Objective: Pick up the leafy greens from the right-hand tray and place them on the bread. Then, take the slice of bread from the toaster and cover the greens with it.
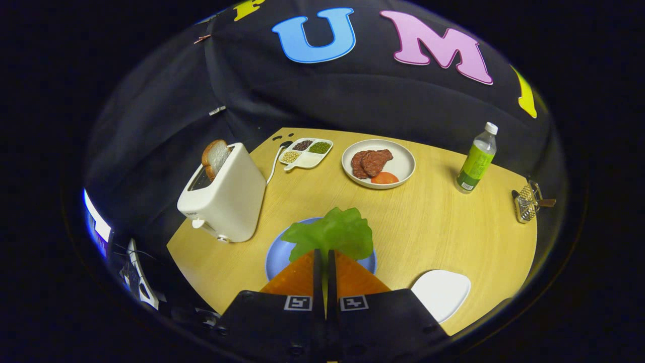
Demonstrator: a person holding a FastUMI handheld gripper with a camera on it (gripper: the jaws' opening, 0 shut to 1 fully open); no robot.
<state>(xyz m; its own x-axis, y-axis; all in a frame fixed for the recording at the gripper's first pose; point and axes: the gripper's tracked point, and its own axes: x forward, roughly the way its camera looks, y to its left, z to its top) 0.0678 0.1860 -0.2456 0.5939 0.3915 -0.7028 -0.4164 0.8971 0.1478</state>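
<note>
My gripper is shut on the leafy greens, a pale green ruffled leaf that sticks out ahead of the fingertips. The leaf hangs over a blue plate just below and beyond the fingers; the leaf and fingers hide what lies on that plate. To the left stands a white toaster with a slice of bread poking up from its slot. Right of the fingers lies a white tray, bare.
On the wooden table, beyond the greens, sits a white plate with meat slices and a tomato slice. A divided dish of grains is behind the toaster. A green-labelled bottle and a small wire basket stand at the right.
</note>
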